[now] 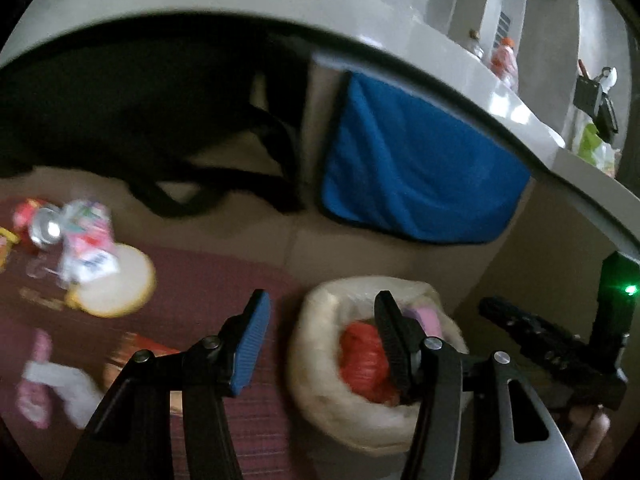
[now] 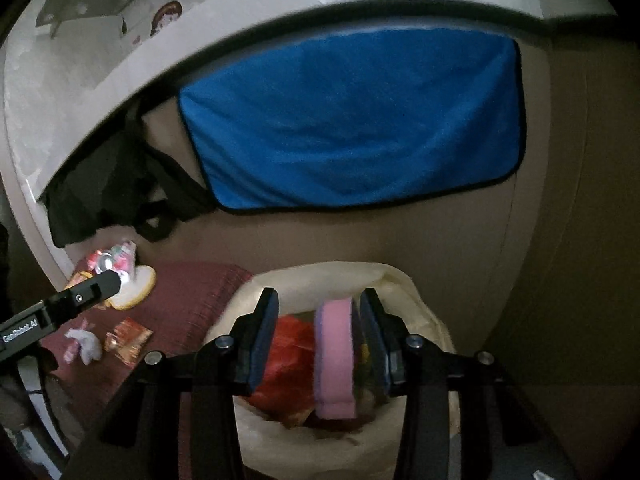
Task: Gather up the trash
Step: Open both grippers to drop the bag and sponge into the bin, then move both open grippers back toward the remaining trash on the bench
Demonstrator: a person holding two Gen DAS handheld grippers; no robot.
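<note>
Nearest the lens, lower centre of the right wrist view: my right gripper (image 2: 318, 334), jaws apart. Between them stands a pink sponge-like block (image 2: 334, 360), long axis running up and down the frame, lying close against the right-hand pad with a clear gap to the left-hand one. Whether that pad still touches it, I cannot tell.

Lower centre of the left wrist view: my left gripper (image 1: 320, 340), jaws wide, nothing between the pads.

Blue cloth (image 2: 352, 120): largest item, upper centre, hanging from the pale ledge, black-edged.

Maroon mat (image 2: 180, 300): lower left, on the tan floor.

Cream trash bag (image 2: 400, 292): lower centre, mouth open toward the camera, directly under my right gripper. In the left wrist view it sits at lower centre-right (image 1: 320, 380), behind the right-hand finger.

Black bag with straps (image 2: 100, 192): left of the blue cloth, under the ledge.

Red plastic wad (image 2: 292, 344): inside the trash bag, left of the pink block.

Round cream lid or plate (image 1: 116, 284): left side, on the mat.

Crumpled wrappers and a shiny can end (image 1: 76, 232): left edge, overlapping the round piece, blurred.

Orange-red wrapper (image 2: 128, 340): lower left, flat on the mat.

Pink-and-white scrap (image 2: 82, 342): just left of that wrapper.
</note>
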